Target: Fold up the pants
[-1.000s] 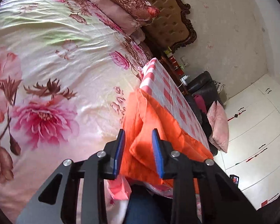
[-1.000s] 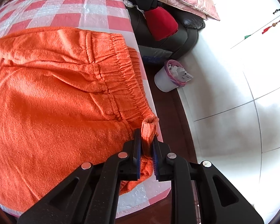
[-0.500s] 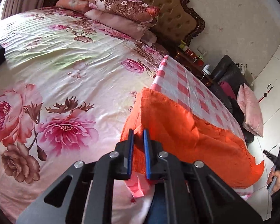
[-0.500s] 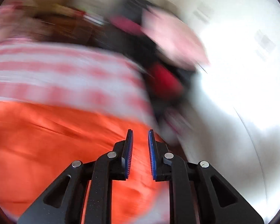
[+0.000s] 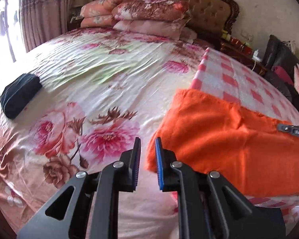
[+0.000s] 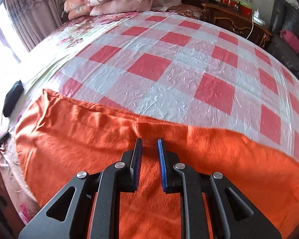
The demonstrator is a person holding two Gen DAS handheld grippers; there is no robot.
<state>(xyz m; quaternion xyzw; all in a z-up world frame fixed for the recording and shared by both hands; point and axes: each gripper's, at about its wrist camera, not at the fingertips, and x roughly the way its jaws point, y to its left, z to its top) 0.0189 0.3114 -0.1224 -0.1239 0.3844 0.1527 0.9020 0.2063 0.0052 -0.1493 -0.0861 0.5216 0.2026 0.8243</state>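
The orange pants [image 5: 225, 145] lie folded in a flat band on the red-and-white checked sheet [image 5: 235, 79]. My left gripper [image 5: 147, 145] is open and empty, hovering just off the pants' left end. In the right wrist view the pants [image 6: 79, 139] stretch across the near part of the checked sheet [image 6: 169, 63]. My right gripper [image 6: 149, 147] is open and empty, over the middle of the pants near their far folded edge. The right gripper's tip shows in the left wrist view [image 5: 293, 130] at the right edge.
The floral bed cover [image 5: 89, 83] spreads to the left, with a black bundle [image 5: 20, 94] near its left edge. Pillows [image 5: 149, 16] and a padded headboard [image 5: 209, 6] are at the back. A wooden nightstand [image 6: 235, 18] and dark sofa [image 6: 289, 31] stand to the right.
Both grippers let go of the pants and opened. The right gripper swung from the waistband corner to over the pants' middle. The left gripper pulled back off the left end.
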